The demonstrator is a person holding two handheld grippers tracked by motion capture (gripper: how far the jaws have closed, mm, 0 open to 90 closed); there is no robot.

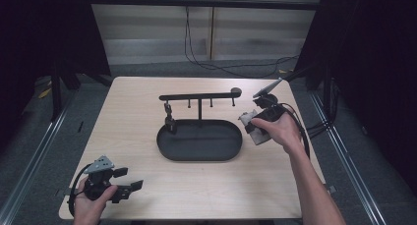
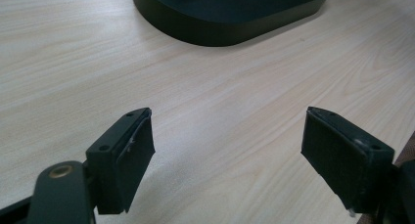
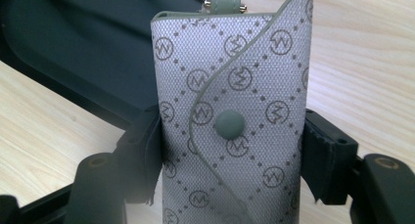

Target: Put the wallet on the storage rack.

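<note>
A grey patterned pouch (image 3: pixel 230 116) with a round snap button stands upright between the jaws of my right gripper (image 3: pixel 230 155), which is shut on its two sides. In the high view the same pouch (image 1: pixel 250 126) is held just right of the black oval tray (image 1: pixel 199 154), with my right gripper (image 1: pixel 255 124) above the table. A black hanger stand (image 1: pixel 199 96) with small hooks rises from the tray; a dark item hangs on its left hook (image 1: pixel 169 118). My left gripper (image 1: pixel 129 180) rests open at the table's front left, its pads (image 2: pixel 132 153) apart with nothing between them.
The tray's rim (image 2: pixel 220 33) lies ahead of the left gripper across bare wood. Cables run over the floor behind the table (image 1: pixel 196 53). Dark curtains and metal rails border both sides.
</note>
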